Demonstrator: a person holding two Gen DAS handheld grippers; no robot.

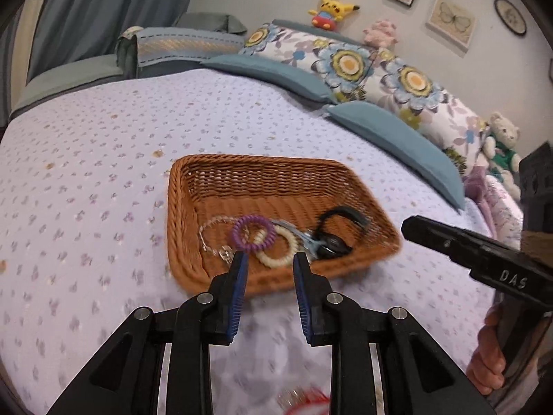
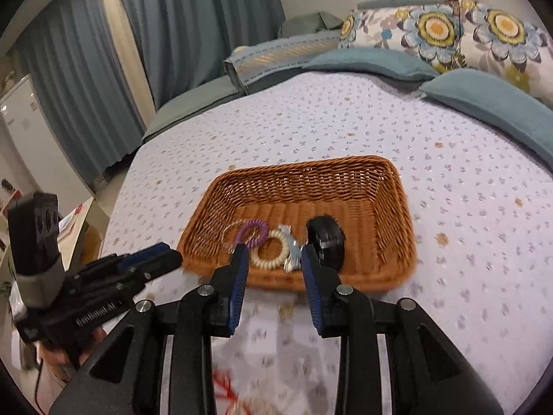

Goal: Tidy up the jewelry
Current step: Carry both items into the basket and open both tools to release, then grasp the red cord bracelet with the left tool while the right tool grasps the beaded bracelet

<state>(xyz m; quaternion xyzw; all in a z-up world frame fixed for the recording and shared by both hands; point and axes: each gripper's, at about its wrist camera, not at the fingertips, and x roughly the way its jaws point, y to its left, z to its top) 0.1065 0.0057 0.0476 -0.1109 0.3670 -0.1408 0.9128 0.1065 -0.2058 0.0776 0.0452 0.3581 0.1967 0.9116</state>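
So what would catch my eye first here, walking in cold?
Probably the brown wicker basket in the middle of the lilac bedspread, with a purple coil bracelet, a cream coil bracelet and a black watch bunched at its near end. Then the two open black tongs, left and right, poised before it.

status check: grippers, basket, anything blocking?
Left gripper open, empty; right gripper open, empty, both short of wicker basket. Purple coil band, cream coil band, black watch inside. Nothing blocking.
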